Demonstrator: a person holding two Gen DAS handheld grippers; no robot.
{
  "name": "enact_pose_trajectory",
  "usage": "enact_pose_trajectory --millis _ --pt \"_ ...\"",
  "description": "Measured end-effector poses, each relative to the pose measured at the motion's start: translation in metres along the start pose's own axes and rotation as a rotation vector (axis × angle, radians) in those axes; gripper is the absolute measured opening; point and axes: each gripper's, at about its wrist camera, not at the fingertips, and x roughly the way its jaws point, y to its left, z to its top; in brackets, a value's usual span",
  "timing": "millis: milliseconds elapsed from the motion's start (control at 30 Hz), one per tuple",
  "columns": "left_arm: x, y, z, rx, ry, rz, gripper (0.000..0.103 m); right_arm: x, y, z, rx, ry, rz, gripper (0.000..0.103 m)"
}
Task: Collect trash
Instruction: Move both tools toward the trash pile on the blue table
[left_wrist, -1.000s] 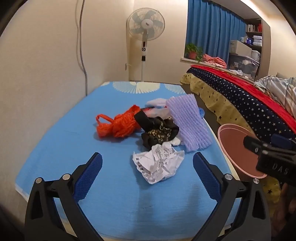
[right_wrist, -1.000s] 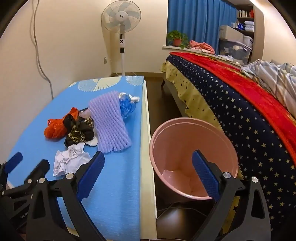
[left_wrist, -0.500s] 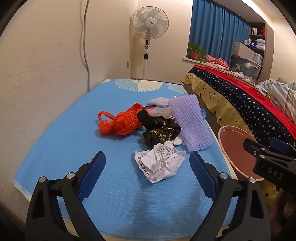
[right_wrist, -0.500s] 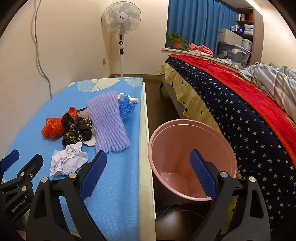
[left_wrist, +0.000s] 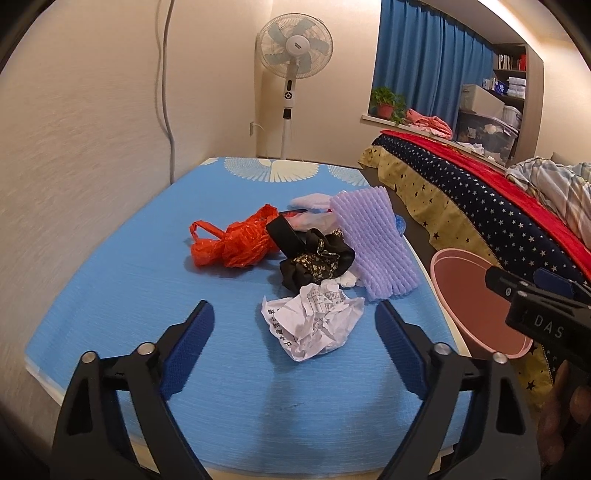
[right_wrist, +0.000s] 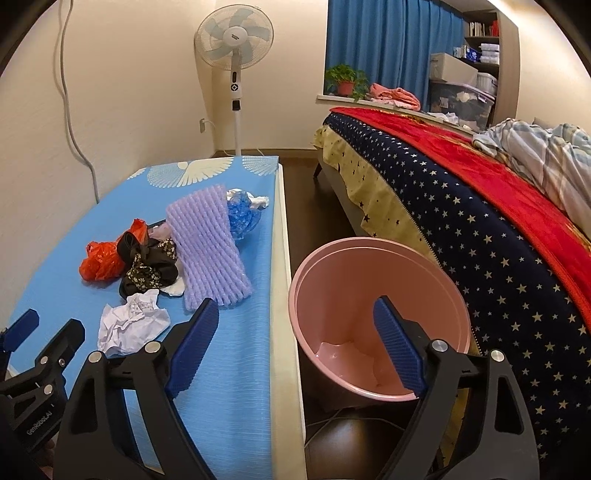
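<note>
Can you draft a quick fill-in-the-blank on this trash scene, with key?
1. The crumpled paper lies on the ___ mat.
2. The bin beside the table is ___.
3. The plastic bag is ___.
4. The left gripper holds ___.

Missing words: blue; pink; orange; nothing

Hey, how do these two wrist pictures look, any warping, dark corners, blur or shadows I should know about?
Left wrist view: strong fisheye bending, black corners; the crumpled white paper ball is sharp, and the left gripper throws a soft shadow on the blue mat. Right wrist view: same curvature, warm indoor light; the pink plastic bin and star-patterned bedspread are clear, without strong glare.
</note>
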Motion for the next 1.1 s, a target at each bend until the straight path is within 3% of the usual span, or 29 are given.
enact_pose_trajectory --millis 267,833,1000,1100 --pt "0.0007 0.0022 -0.0004 -0.012 0.005 -0.012 0.073 -0.0002 -0.0002 0.0005 0.002 0.001 0.008 0.077" --pt "-0.0007 0.0008 0.0001 -0.014 0.002 -0.028 0.068 -0.0010 -0.0019 0.0006 0.003 -0.002 0.009 0.077" --pt "0.0028 0.0044 -0.0018 -0.031 0.022 -0.038 0.058 -0.0005 -0.0034 0.0015 0.022 0.007 0.015 0.072" --pt "0.0080 0.0090 -0.0025 -0.048 0.034 -0.034 0.056 0.0024 0.0000 0.0011 0.013 0.017 0.027 0.065"
